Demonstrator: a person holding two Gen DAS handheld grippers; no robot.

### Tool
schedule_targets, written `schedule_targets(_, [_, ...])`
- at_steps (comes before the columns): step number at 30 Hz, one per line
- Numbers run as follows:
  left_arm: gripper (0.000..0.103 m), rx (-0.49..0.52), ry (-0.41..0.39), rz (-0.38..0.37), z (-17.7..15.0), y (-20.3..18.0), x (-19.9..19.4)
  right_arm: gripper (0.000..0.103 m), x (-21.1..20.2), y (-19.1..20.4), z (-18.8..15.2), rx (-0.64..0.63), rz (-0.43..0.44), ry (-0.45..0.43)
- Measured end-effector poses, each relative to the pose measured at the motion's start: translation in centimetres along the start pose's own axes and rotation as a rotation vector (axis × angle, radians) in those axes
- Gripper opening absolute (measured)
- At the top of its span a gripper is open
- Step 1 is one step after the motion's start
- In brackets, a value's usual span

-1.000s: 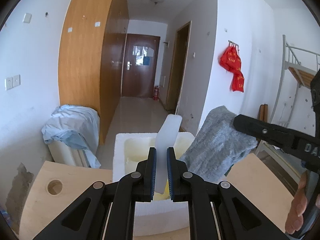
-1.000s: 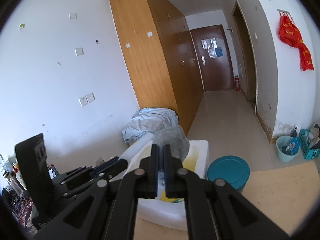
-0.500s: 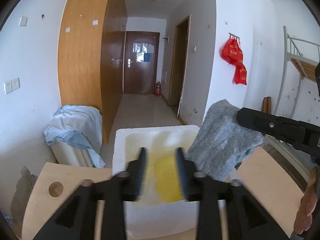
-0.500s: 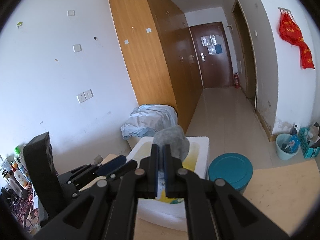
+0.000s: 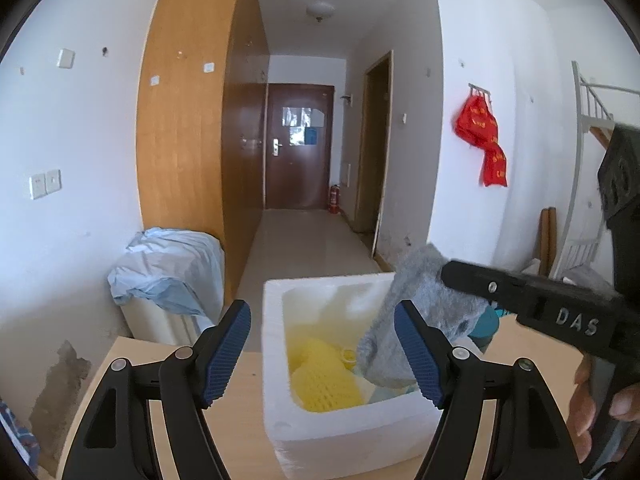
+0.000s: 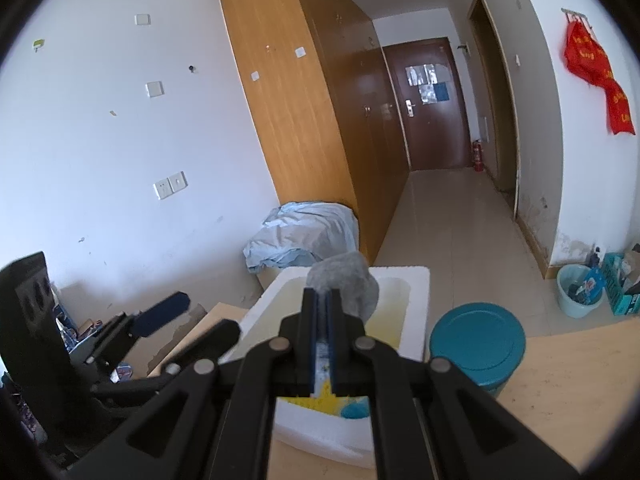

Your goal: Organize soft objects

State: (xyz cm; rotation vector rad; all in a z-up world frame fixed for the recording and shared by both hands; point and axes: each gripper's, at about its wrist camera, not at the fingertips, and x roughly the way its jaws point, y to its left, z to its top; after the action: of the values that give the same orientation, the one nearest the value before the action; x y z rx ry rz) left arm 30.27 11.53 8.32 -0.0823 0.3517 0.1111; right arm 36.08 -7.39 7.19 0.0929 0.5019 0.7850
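grey cloth: fuzzy, mottled grey, hanging limp in the right centre of the left view; its lower end dips into the box over the right rim. in the right view it shows as a rounded grey lump just past the finger tips.
right tongs: pressed together, pinching the grey cloth; in the left view they reach in from the right edge, with a hand behind them.
left tongs: spread wide, nothing between them, blue ribbed pads either side of the box's near part; in the right view they show at lower left.
foam box: white, open on top, inner walls stained yellowish, standing at the table's far edge, lower centre.
yellow netting: soft mesh lumps lying on the box floor, left of the cloth's end.
table: pale wood, lower part of both views.
teal tub: round with a lid, just right of the box in the right view.
room: white walls, a wooden wardrobe upper left, a brown door down a tiled hallway, red cloth hung on the right wall, a light blue sheet bundled over something at left.
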Motion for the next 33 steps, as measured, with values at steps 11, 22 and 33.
schedule_targets(11, [0.075,-0.002,0.013,0.003,0.0,-0.1,0.2,0.031,1.5,-1.1,-0.5,0.025,-0.004,0.016])
schedule_targets(22, [0.077,0.002,0.015,0.000,-0.3,-0.2,0.3,0.076,0.1,-0.6,-0.4,0.026,-0.040,-0.026])
schedule_targets(33, [0.085,-0.011,0.033,0.033,-1.5,0.3,-1.1,0.090,-1.4,-0.9,-1.4,0.035,-0.078,-0.007])
